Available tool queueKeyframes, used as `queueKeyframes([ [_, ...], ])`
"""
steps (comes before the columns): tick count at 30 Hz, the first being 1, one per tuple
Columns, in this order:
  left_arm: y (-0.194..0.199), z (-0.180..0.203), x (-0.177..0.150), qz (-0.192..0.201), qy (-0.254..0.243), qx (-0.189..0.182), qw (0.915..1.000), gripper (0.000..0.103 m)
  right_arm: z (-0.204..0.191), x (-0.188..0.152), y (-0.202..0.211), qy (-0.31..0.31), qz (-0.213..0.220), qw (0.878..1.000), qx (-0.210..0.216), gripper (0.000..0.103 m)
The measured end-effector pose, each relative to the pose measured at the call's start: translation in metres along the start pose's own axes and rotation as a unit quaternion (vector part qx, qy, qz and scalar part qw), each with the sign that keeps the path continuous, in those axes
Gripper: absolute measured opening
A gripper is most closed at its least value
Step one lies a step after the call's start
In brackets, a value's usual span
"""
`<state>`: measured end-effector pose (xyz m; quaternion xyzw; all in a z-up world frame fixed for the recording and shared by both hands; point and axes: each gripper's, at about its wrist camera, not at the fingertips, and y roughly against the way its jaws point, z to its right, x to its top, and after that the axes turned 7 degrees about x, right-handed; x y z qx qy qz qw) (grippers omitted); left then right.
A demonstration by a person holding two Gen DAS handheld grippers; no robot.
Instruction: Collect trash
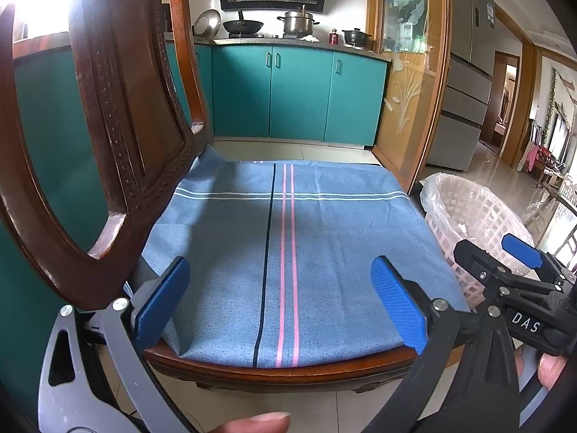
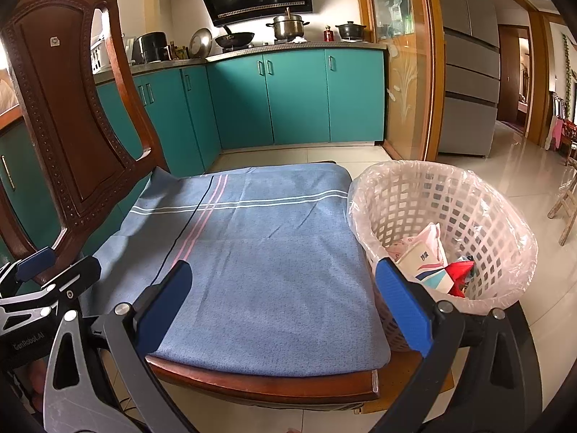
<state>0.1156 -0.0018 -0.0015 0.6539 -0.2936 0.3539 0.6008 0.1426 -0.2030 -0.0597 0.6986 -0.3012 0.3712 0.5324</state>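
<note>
Held wide apart and empty, the left gripper (image 1: pixel 281 306) hovers over the near edge of a wooden chair (image 1: pixel 119 115), whose seat is covered by a blue striped cloth (image 1: pixel 288 238) with nothing lying on it. To its right the right gripper (image 2: pixel 285 306) is likewise spread wide and holds nothing, poised over the same seat edge. Just beside the chair's right side stands a white lattice wastebasket (image 2: pixel 479 213) lined with a clear bag, and the trash (image 2: pixel 436 263), crumpled paper and red-and-white wrappers, lies at its bottom. With the seat apparently bare, collecting looks largely done; any further piece would have to be found first, then approached with the jaws squarely astride it and pinched low so the cloth is not caught. The carved chair back at left crowds the left gripper's swing, and the basket's loose bag rim could snag a finger. Teal kitchen cabinets (image 2: pixel 295 97) stand well beyond.
</note>
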Motion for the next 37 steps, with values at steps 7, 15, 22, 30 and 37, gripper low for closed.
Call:
queueKeyframes([
  [7, 0.0004, 0.0001, -0.0006, -0.002, 0.000, 0.000, 1.0000, 0.100, -0.0003, 0.0000, 0.0001, 0.000, 0.000, 1.000, 0.000, 0.099],
  [15, -0.0004, 0.0012, -0.0010, -0.005, -0.002, 0.000, 1.0000, 0.100, -0.0001, 0.0000, -0.0008, -0.001, -0.001, 1.000, 0.000, 0.099],
  [22, -0.0015, 0.0019, -0.0022, -0.008, -0.004, 0.003, 1.0000, 0.100, -0.0002, 0.0001, -0.0010, 0.000, -0.001, 1.000, 0.000, 0.099],
  [30, 0.0001, 0.0001, -0.0031, -0.003, 0.002, 0.013, 0.9999, 0.100, -0.0001, -0.0033, -0.0026, 0.003, -0.005, 1.000, 0.001, 0.099],
  [37, -0.0027, -0.0016, -0.0019, -0.013, 0.003, 0.005, 0.9999, 0.100, 0.0003, -0.0049, -0.0037, 0.005, -0.010, 1.000, 0.002, 0.099],
])
